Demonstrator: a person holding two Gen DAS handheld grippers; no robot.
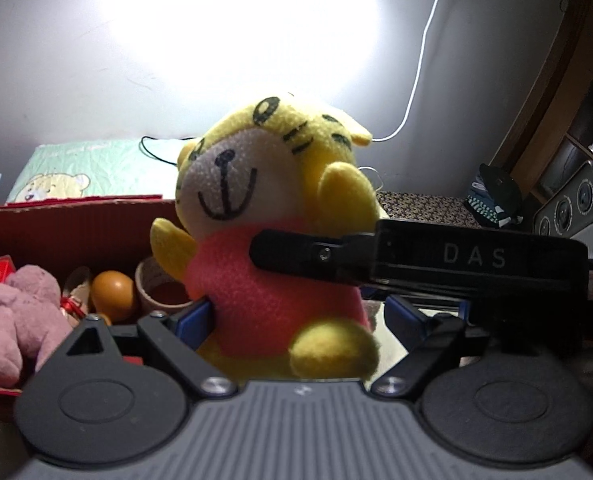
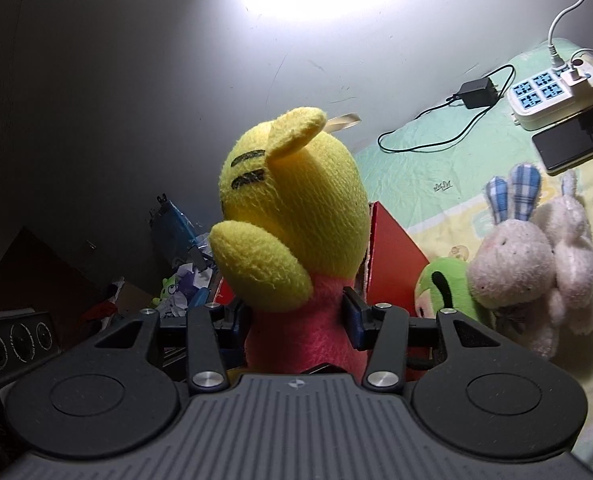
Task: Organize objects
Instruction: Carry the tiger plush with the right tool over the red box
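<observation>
A yellow tiger plush (image 1: 264,216) with a pink body hangs upright in the air. My right gripper (image 2: 294,314) is shut on its pink middle (image 2: 296,328), blue pads pressing in from both sides. In the left wrist view one black finger of the right gripper (image 1: 416,260) crosses the plush from the right. My left gripper (image 1: 296,316) stands open around the plush's lower body; its left pad (image 1: 194,316) lies against the pink fabric, while the other pad (image 1: 400,316) shows a small gap. Behind the plush a red cardboard box (image 1: 76,232) holds a pink bear (image 1: 20,312), an orange ball (image 1: 112,290) and a tape roll (image 1: 156,284).
On the green bed sheet (image 2: 436,168) lie a white rabbit plush (image 2: 528,264), a green plush (image 2: 444,288), a power strip (image 2: 552,92), a phone (image 2: 576,140) and a black charger (image 2: 476,94). A black speaker (image 1: 576,208) and a wooden shelf (image 1: 568,100) stand to the right.
</observation>
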